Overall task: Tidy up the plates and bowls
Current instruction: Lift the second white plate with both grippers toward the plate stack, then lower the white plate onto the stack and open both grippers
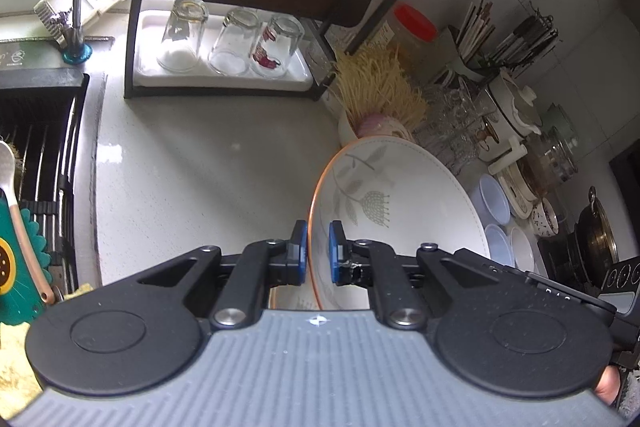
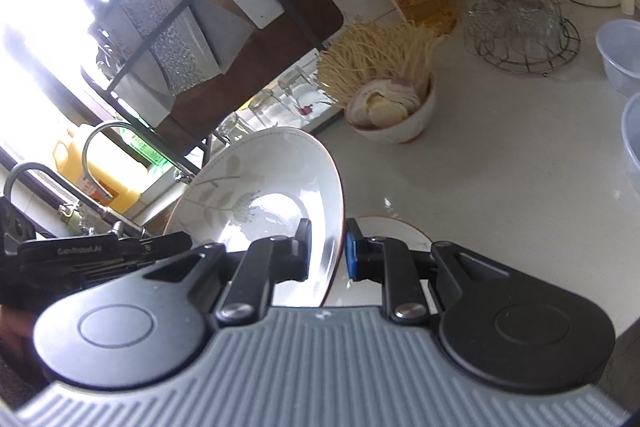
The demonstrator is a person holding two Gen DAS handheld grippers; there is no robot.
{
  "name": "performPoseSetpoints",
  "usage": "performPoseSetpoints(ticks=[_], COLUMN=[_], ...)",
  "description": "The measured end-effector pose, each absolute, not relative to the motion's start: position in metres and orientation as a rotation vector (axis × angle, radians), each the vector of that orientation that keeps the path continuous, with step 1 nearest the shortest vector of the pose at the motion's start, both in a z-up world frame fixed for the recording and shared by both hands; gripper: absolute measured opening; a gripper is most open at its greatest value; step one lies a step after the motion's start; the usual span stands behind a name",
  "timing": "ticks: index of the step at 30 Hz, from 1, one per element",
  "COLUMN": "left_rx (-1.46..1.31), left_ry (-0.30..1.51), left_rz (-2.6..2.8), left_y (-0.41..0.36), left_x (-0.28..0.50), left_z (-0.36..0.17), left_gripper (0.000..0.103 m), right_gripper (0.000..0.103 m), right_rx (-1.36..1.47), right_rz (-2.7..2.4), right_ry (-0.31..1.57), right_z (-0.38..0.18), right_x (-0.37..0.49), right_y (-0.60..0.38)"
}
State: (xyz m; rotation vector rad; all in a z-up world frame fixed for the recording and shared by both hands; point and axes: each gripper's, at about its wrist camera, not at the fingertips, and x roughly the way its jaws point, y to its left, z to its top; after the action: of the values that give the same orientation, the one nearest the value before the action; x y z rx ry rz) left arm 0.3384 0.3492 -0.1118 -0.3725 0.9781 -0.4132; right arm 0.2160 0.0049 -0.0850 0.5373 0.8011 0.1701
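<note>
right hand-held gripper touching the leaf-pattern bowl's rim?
Touching. Right wrist view: right hand-held gripper straddles the bowl rim, both fingers pressed against it.

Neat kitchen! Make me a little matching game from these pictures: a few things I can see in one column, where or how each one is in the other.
Things:
1. plate
2. three glasses
3. jar lid
4. noodles

Descriptions:
A. red
B. upside down on a white tray
C. sticking out of a white bowl
D. held on edge by both grippers

Pairs: 1-D, 2-B, 3-A, 4-C
</note>
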Motion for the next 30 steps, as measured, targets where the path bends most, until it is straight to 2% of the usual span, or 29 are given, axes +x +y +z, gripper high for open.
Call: performPoseSetpoints(ticks=[30], left_rx=[-0.293], left_ry=[1.134], left_rz=[-0.412], left_y=[0.301], left_x=[0.336], left_z=[-0.186], left_gripper=[0.012], right_gripper=[0.020], right_rx=[0.422], right_rz=[0.050], right_ry=[0.921], right_z=[-0.139], right_x=[0.197], right_y=[-0.014])
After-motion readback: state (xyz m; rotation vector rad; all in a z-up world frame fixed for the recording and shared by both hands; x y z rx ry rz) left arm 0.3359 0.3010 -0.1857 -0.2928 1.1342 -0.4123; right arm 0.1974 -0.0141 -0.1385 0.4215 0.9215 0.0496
